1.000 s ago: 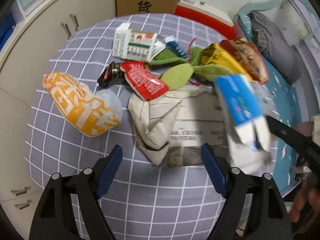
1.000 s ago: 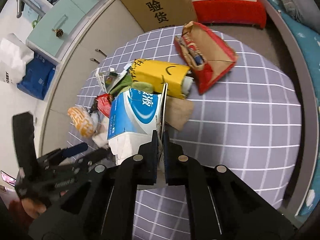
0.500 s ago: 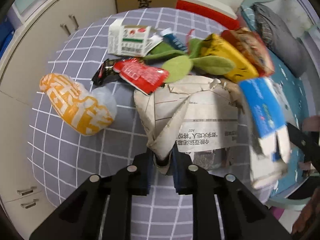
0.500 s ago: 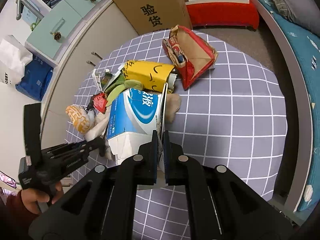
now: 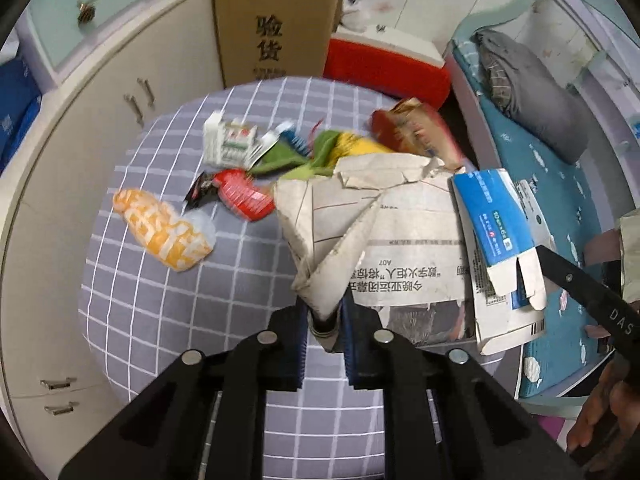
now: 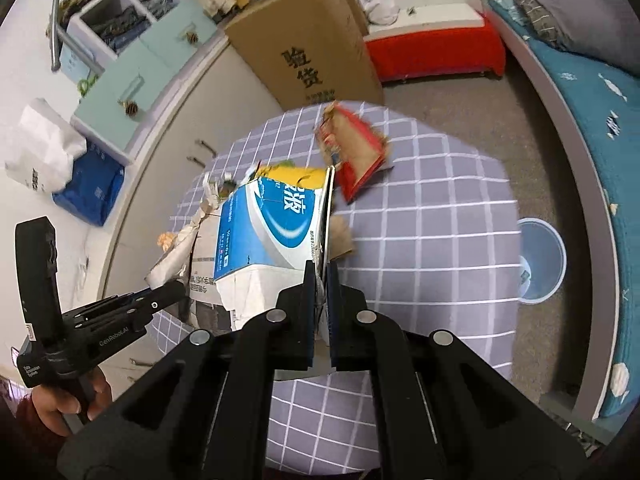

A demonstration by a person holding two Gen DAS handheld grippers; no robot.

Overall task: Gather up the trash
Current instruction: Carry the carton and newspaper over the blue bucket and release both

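My left gripper (image 5: 325, 322) is shut on a corner of a crumpled newspaper (image 5: 384, 236), which hangs lifted above the grey checked table (image 5: 168, 300). My right gripper (image 6: 320, 292) is shut on the edge of a flattened blue and white carton (image 6: 276, 224), also held in the air; that carton (image 5: 494, 216) shows at the right of the left wrist view. Still lying on the table are an orange wrapper (image 5: 162, 229), a red sachet (image 5: 242, 196), a white and green box (image 5: 232, 144), a yellow bag (image 6: 292, 174) and a red bag (image 6: 356, 152).
A round bin (image 6: 540, 260) stands on the floor beyond the table's right edge in the right wrist view. A big cardboard box (image 6: 308, 36) and a red stool (image 6: 436, 48) sit behind the table. Cabinets (image 5: 60, 128) run along the left, a bed (image 6: 600, 100) along the right.
My left gripper closed on the newspaper's corner and lifted it off the table. My right gripper rose with the blue carton, and the table and remaining trash look farther away.
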